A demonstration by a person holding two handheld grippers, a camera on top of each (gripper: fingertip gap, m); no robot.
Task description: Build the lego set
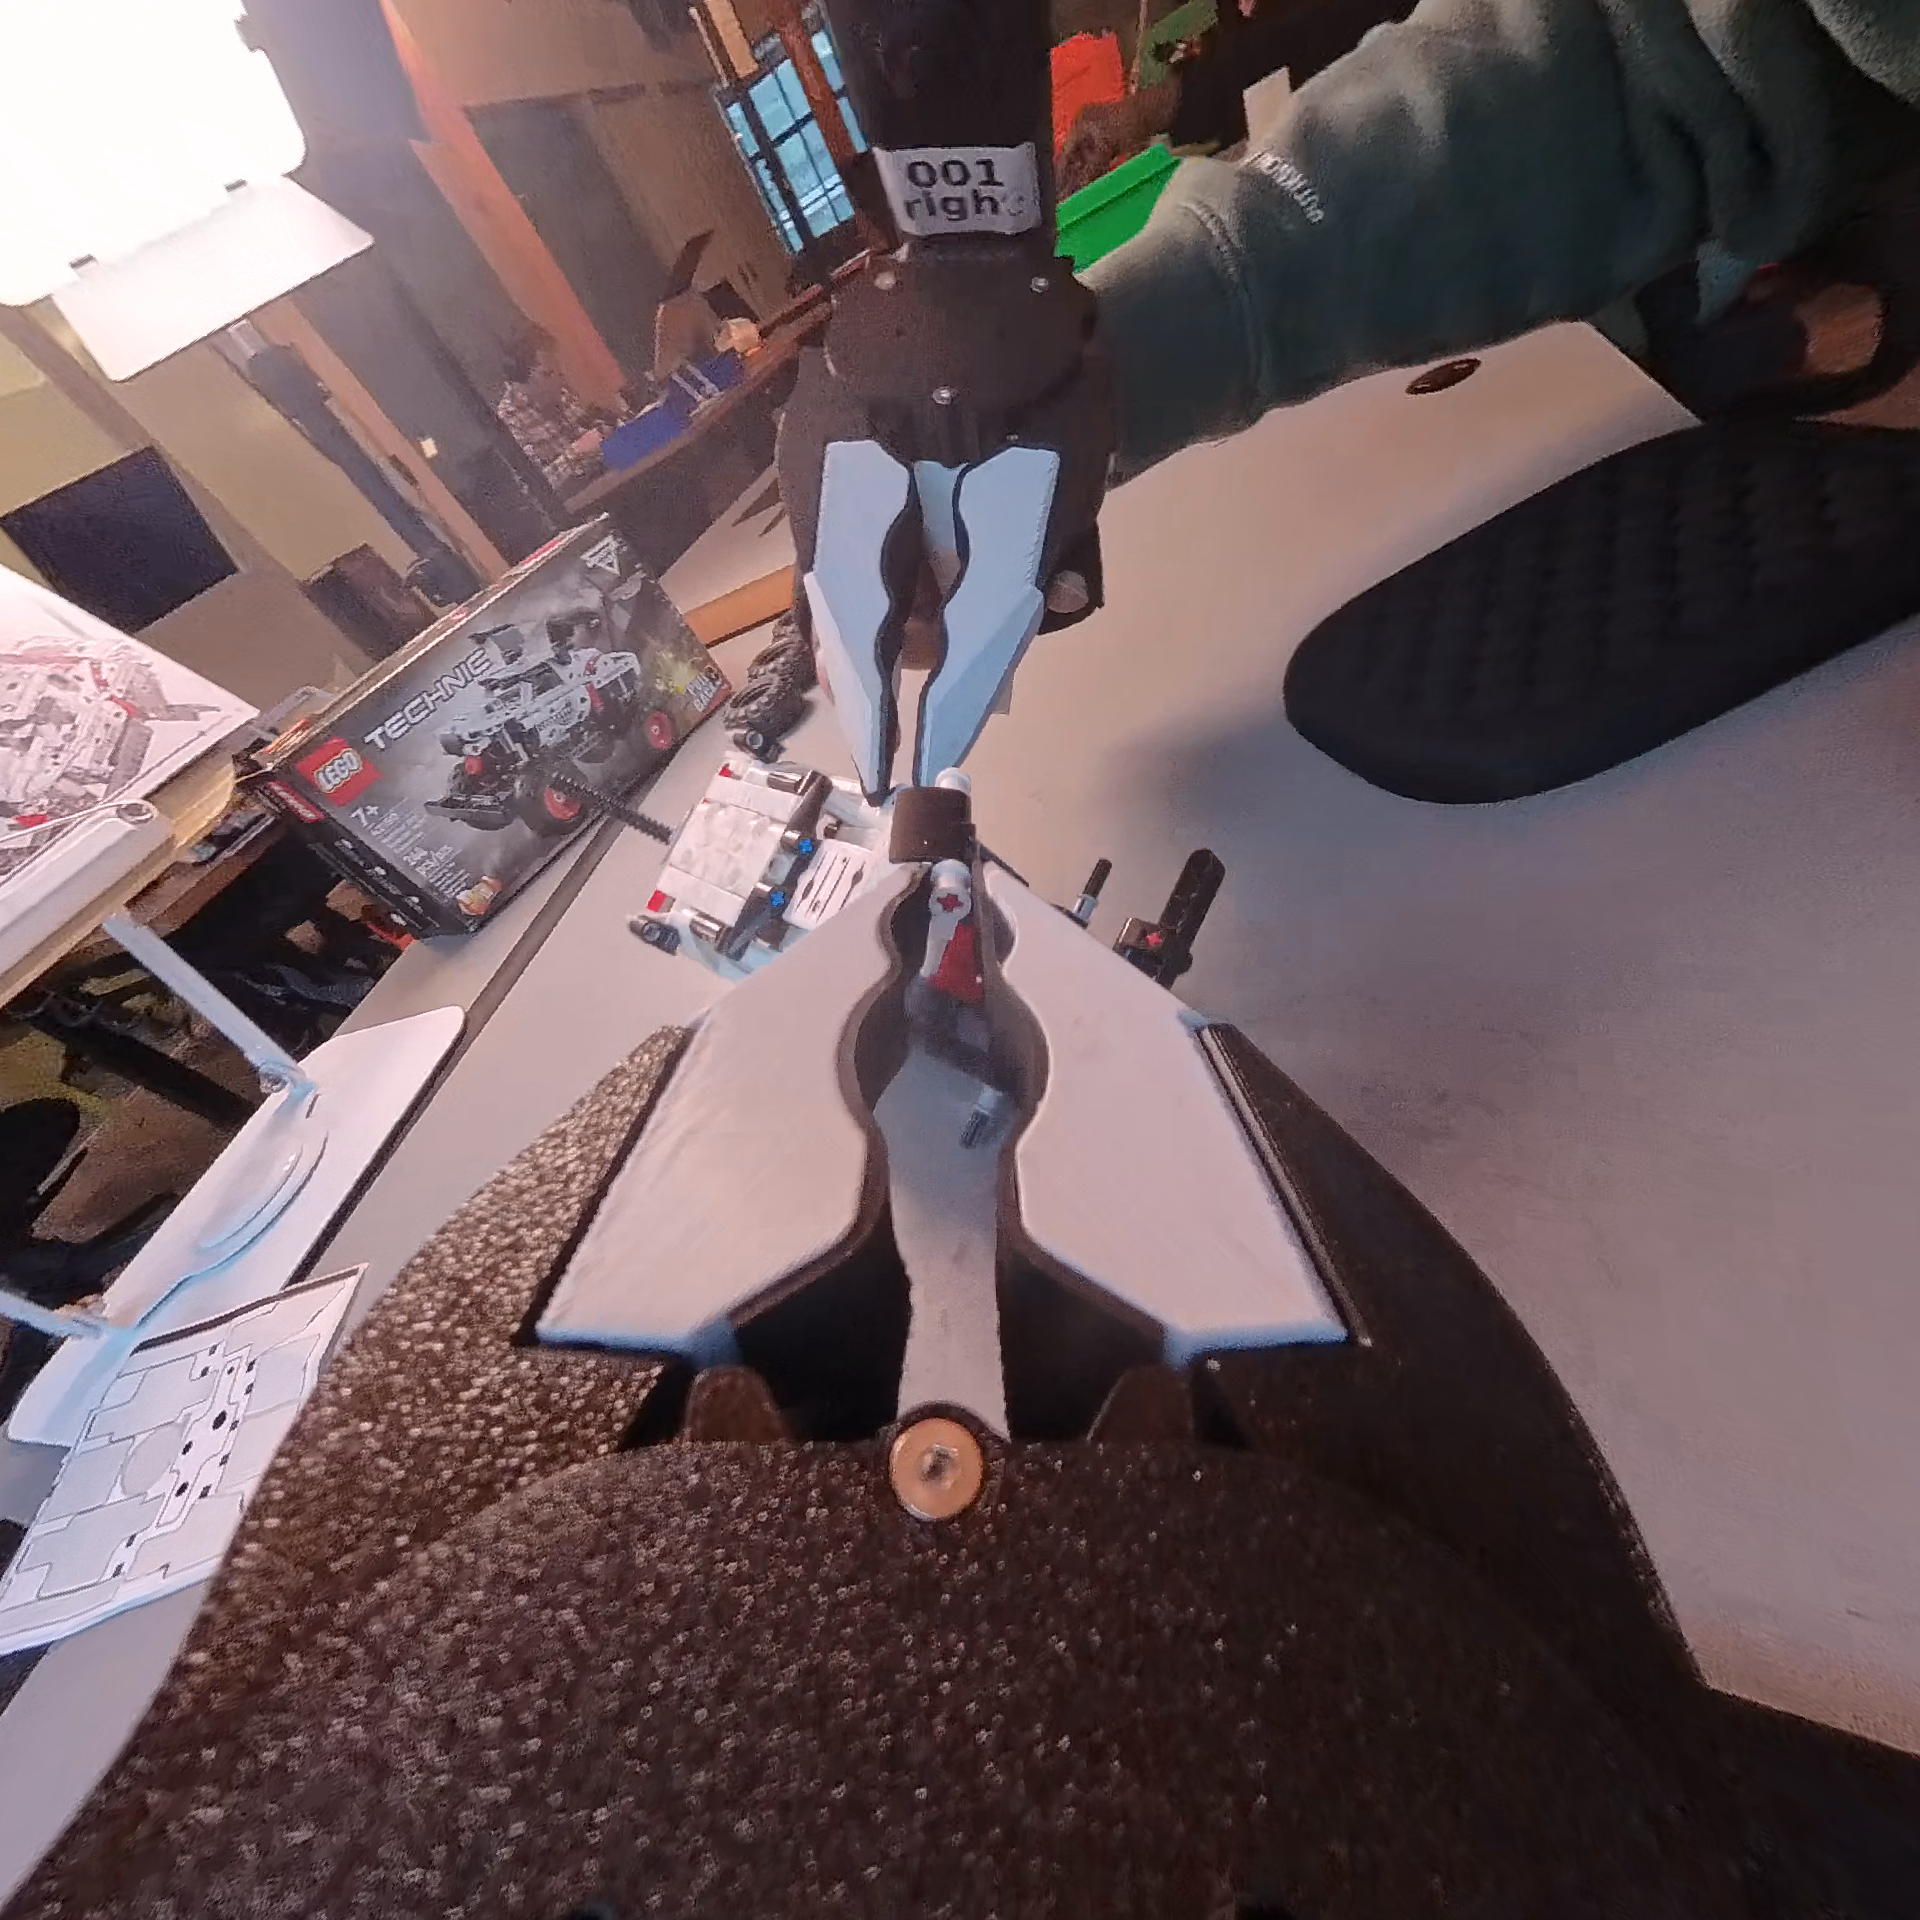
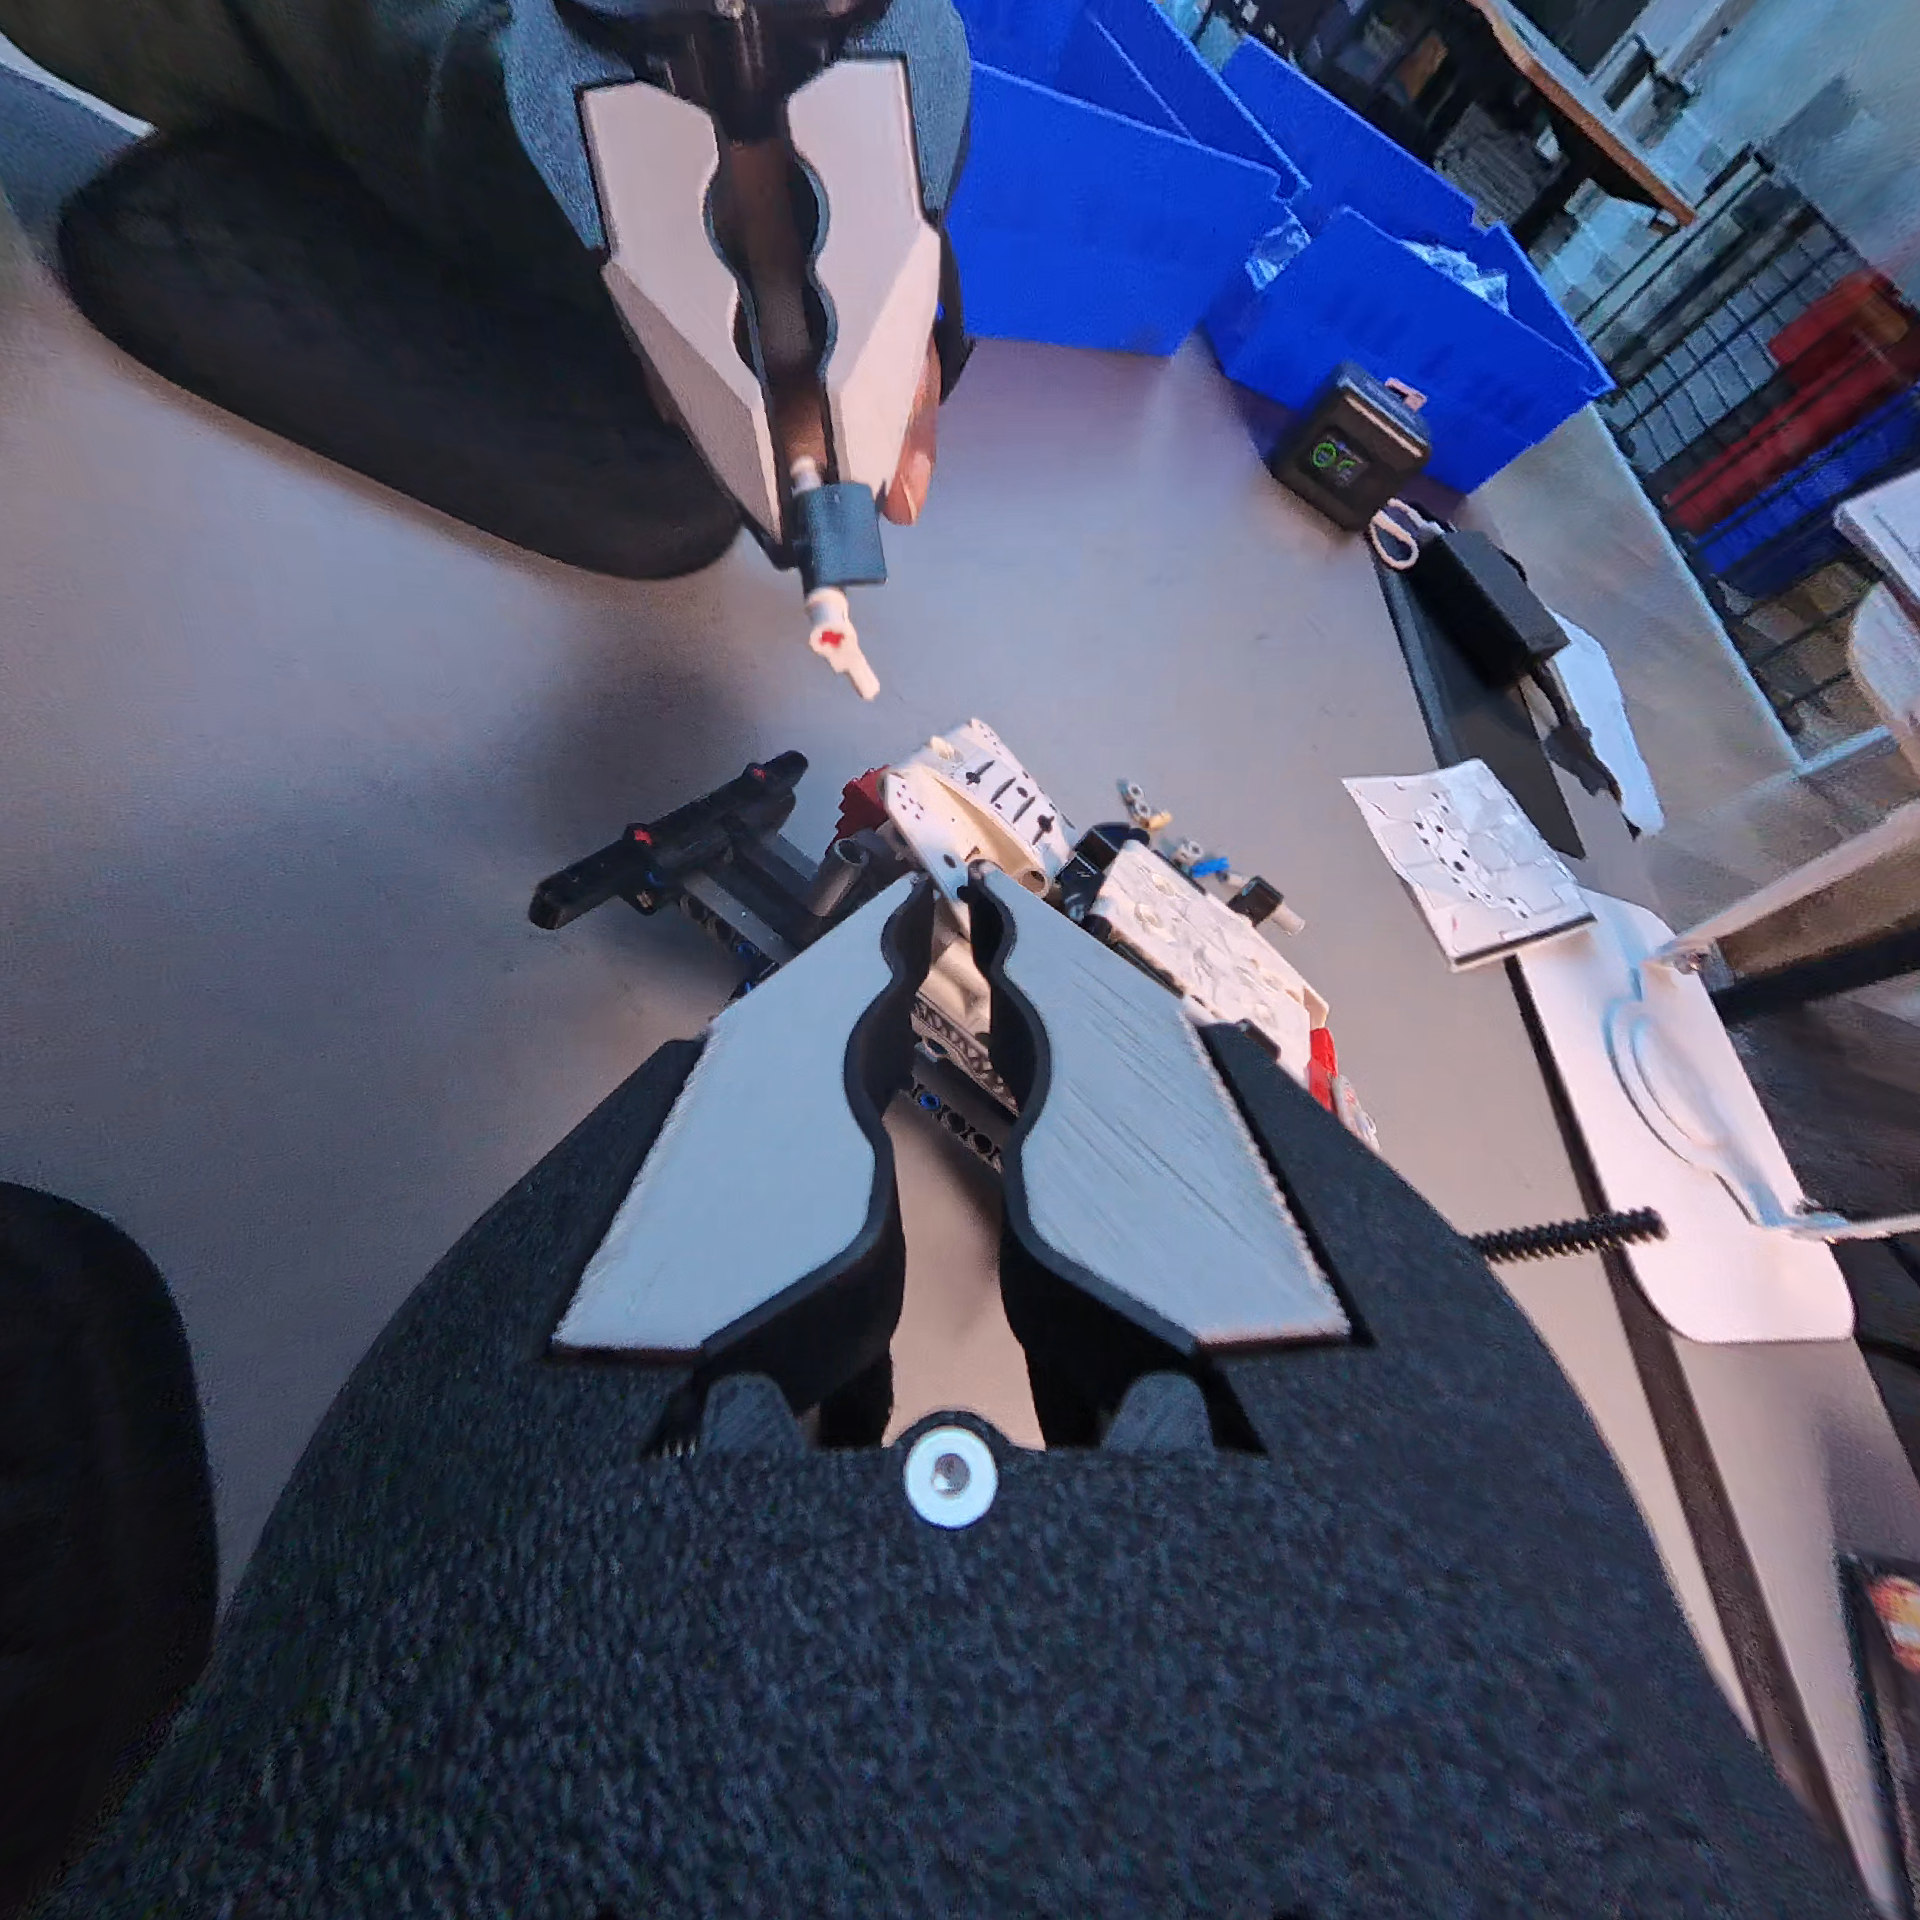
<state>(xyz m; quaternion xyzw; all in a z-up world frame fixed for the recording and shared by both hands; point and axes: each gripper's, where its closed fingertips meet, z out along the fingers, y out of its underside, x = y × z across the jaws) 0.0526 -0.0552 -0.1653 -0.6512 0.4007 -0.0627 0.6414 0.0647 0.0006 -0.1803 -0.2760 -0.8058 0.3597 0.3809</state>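
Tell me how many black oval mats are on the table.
2: one mat on the far side, another cut off at the near edge. More may be hidden.

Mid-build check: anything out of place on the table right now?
A black ribbed rod lies apart from the other parts, poking over the table edge toward a white stand base; it might roll off. Otherwise nothing stands out.
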